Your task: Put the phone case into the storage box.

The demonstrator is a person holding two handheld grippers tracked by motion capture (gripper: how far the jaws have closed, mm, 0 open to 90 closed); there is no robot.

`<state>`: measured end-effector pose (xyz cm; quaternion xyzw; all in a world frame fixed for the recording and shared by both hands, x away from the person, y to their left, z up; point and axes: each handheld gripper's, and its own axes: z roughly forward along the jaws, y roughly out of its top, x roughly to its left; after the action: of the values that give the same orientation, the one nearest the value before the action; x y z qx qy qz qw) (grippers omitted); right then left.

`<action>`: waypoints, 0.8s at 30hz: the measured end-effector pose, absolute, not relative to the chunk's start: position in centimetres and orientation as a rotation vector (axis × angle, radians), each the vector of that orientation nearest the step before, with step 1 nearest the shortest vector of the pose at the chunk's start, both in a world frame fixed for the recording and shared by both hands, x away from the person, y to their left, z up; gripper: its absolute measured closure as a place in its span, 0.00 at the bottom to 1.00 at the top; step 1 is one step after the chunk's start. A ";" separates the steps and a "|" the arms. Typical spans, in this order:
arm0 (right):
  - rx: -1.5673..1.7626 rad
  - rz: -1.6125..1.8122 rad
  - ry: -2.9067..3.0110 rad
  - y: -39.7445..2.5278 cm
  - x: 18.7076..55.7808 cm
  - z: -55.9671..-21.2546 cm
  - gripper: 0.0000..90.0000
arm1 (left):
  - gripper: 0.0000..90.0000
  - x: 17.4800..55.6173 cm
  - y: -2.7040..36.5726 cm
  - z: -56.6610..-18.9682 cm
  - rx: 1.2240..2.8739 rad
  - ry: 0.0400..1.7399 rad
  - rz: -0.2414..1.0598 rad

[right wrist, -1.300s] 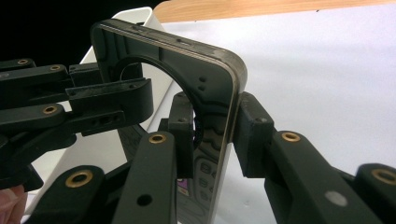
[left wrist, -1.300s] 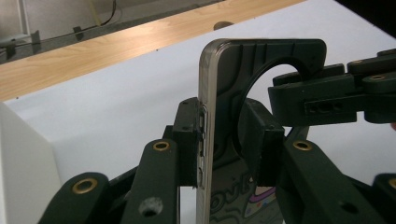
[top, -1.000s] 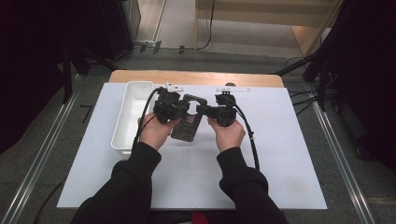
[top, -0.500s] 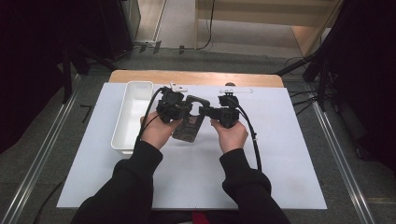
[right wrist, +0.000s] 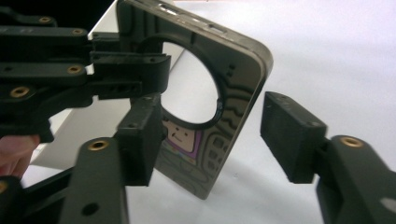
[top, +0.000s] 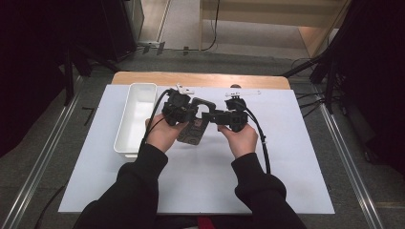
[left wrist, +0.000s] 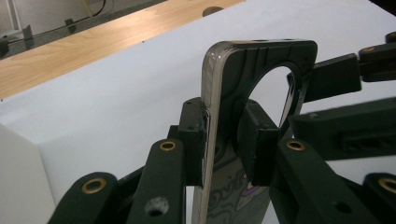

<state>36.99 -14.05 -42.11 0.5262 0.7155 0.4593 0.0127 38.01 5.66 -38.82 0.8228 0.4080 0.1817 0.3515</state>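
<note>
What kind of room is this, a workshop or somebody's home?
Most likely a lab or recording studio, not a home. A white sheet covers a wooden-edged table framed by metal rails, dark curtains hang at both sides, and cables run across the bare floor behind.

The phone case (top: pixel 193 131) stood between the left gripper (top: pixel 187 113) and the right gripper (top: pixel 209 116), above the mat (top: pixel 286 157). The tray (top: pixel 136 119) lay left of them, on the mat.

High view looks down from above, far off — both gripper views sit close, sharing the phone case (left wrist: pixel 233 93).
</note>
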 end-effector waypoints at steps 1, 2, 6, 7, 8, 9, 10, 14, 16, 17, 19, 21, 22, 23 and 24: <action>1.639 1.440 2.236 -14.1 36.9 -42.1 0.40 | 0.80 38.0 5.7 -38.7 2.127 1.057 0.472; 1.629 1.447 2.247 -14.1 36.8 -42.0 0.39 | 0.80 38.0 5.8 -38.7 2.123 1.057 0.472; 1.594 1.453 2.283 -13.9 36.5 -42.1 0.34 | 0.80 38.0 5.9 -38.3 2.113 1.054 0.470; 1.584 1.461 2.287 -13.9 36.5 -42.2 0.33 | 0.80 37.9 5.9 -38.3 2.114 1.053 0.472; 1.583 1.462 2.291 -13.8 36.4 -42.3 0.33 | 0.80 37.9 5.9 -38.2 2.113 1.054 0.474; 1.581 1.468 2.294 -13.8 36.4 -42.3 0.32 | 0.80 37.9 6.0 -38.2 2.109 1.054 0.471; 1.569 1.473 2.295 -13.9 36.4 -42.4 0.32 | 0.80 37.9 6.0 -38.2 2.108 1.054 0.472; 1.540 1.470 2.320 -13.9 36.1 -42.6 0.30 | 0.80 37.9 6.1 -38.1 2.113 1.049 0.470; 1.535 1.420 2.327 -13.8 36.0 -42.6 0.30 | 0.80 38.0 6.1 -38.2 2.115 1.048 0.468; 1.531 1.408 2.336 -13.8 35.9 -42.6 0.30 | 0.80 38.0 6.1 -38.2 2.117 1.049 0.471; 1.512 1.418 2.350 -13.8 35.7 -42.6 0.30 | 0.80 37.9 6.1 -38.1 2.120 1.047 0.471; 1.503 1.414 2.363 -13.7 35.6 -42.8 0.30 | 0.80 37.9 6.1 -38.1 2.117 1.045 0.470; 1.499 1.409 2.373 -13.7 35.5 -42.8 0.30 | 0.80 37.9 6.1 -38.1 2.119 1.044 0.469; 1.497 1.401 2.383 -13.7 35.4 -42.9 0.30 | 0.80 37.9 6.1 -38.1 2.120 1.043 0.467; 1.493 1.394 2.392 -13.8 35.4 -43.0 0.30 | 0.80 37.9 6.2 -38.1 2.121 1.042 0.468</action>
<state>35.37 -13.77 -43.00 0.4746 0.7604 0.4434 -0.0018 37.87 6.19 -38.07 0.8221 0.4037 0.1812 0.3582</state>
